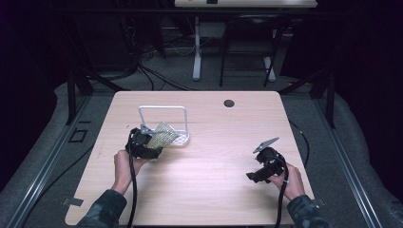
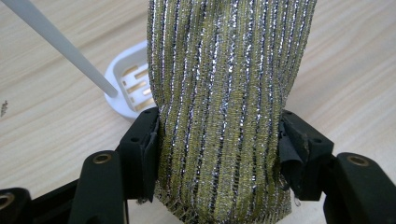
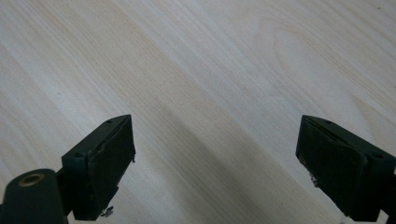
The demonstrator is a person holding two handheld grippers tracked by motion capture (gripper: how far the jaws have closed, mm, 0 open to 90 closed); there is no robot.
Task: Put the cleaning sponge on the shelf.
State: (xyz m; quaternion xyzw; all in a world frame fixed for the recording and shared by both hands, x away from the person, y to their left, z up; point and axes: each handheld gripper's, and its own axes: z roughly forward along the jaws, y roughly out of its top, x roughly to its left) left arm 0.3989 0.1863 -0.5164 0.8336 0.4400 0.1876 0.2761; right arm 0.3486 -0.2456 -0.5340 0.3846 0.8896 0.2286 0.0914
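Gold and silver threads run in stripes down the knitted cloth (image 2: 224,102) that your left gripper (image 2: 219,154) has clamped between its two black jaws; in the left gripper view the fabric fills the gap from one pad to the other and rises up the middle of the frame. In the high view that cloth (image 1: 164,133) sits left of centre, held above the pale wooden table (image 1: 214,190) by your left gripper (image 1: 142,142), with your left hand (image 1: 124,166) below it. Just behind the cloth stands a white rack (image 1: 164,116), a bent bar rising from a slotted base; in the left gripper view its base (image 2: 126,86) shows at the upper left, with one white rod crossing the corner. Whether the cloth touches the rack you cannot tell from here.

Your right gripper (image 1: 263,164) is at the lower right of the high view, well apart from the cloth. Its jaws stand wide apart with nothing between them, bare wood grain beneath (image 3: 215,140).
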